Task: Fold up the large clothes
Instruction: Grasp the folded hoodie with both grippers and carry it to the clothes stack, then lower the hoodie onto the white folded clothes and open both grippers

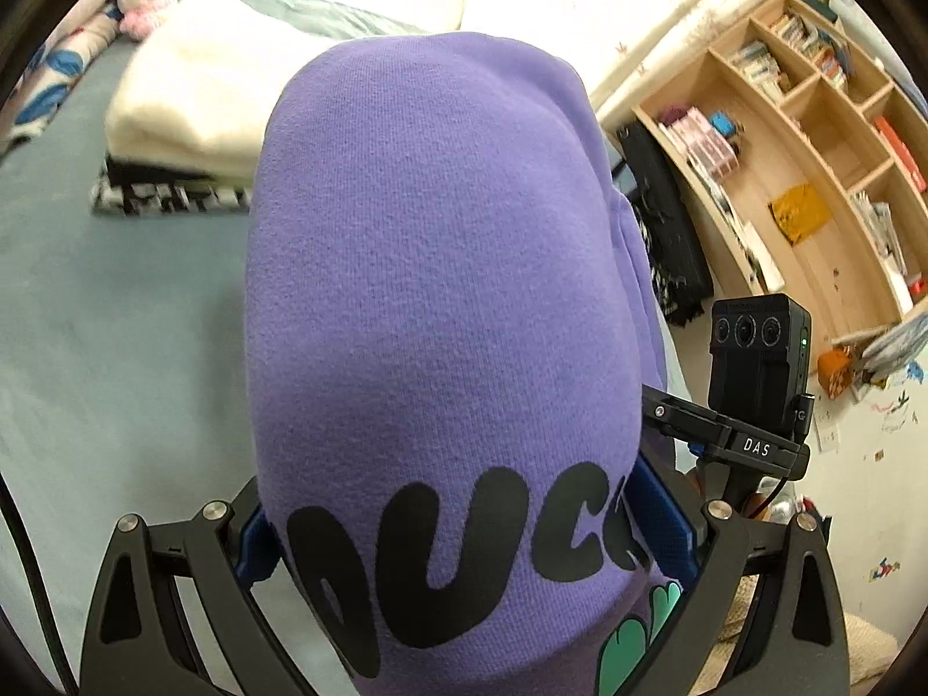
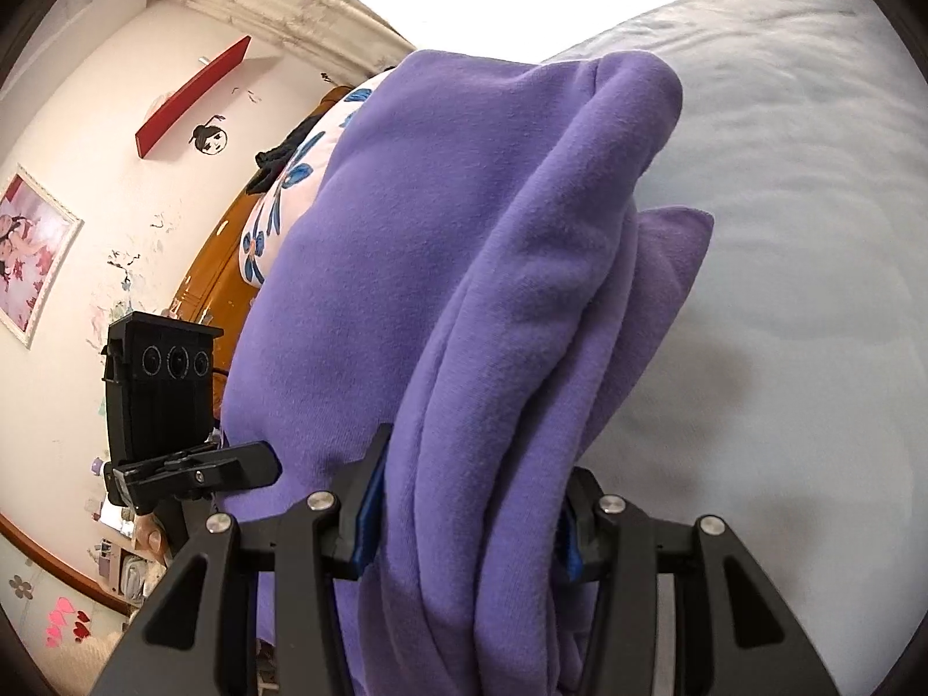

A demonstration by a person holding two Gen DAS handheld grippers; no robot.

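Purple fleece sweatshirt (image 1: 441,290), thick and floppy, so we'd expect it to sag wherever it isn't held. Our left claw (image 1: 464,528) is clamped on the bundle near the black lettering, and the right claw (image 2: 464,522) is pinched on a thick wad of folded layers, jaws partway apart because of the bulk. We're holding it up over the grey-blue bed (image 1: 116,319), not resting on it as far as we can tell. Best grab points look like the folded edges, taking all layers at once so nothing slips out. Most of the garment fills both views, so sleeves, hem and how neat the fold is are hidden.
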